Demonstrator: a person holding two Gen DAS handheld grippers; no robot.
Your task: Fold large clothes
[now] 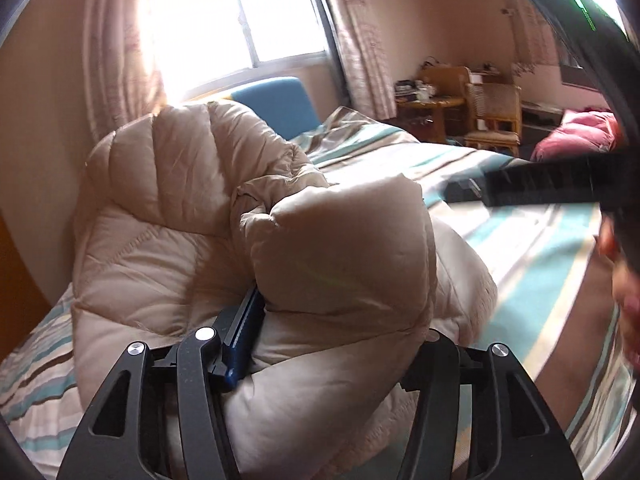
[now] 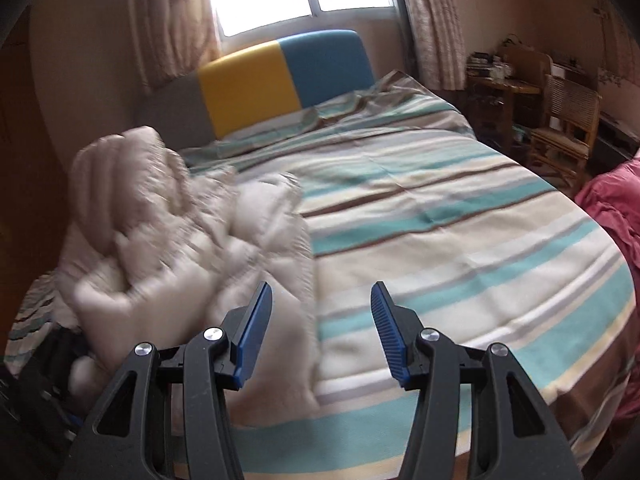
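Observation:
A puffy beige down jacket [image 1: 192,216] lies bunched on the left side of the striped bed [image 1: 532,248]. One thick fold of it [image 1: 344,248] bulges up between the fingers of my left gripper [image 1: 340,296]. The jaws stand wide apart; the fabric lies against the blue left pad [image 1: 244,336] and covers the right fingertip. In the right wrist view the jacket [image 2: 180,248] is blurred, left of my right gripper [image 2: 322,292]. That gripper is open over the bedspread [image 2: 460,240] with nothing between its blue pads.
A yellow and blue headboard [image 2: 280,76] stands under the window at the bed's far end. A pink garment [image 2: 612,216] lies on the bed's right edge. Wooden chairs and a small table [image 2: 560,120] stand beyond it. A person's hand [image 1: 618,256] shows at the right.

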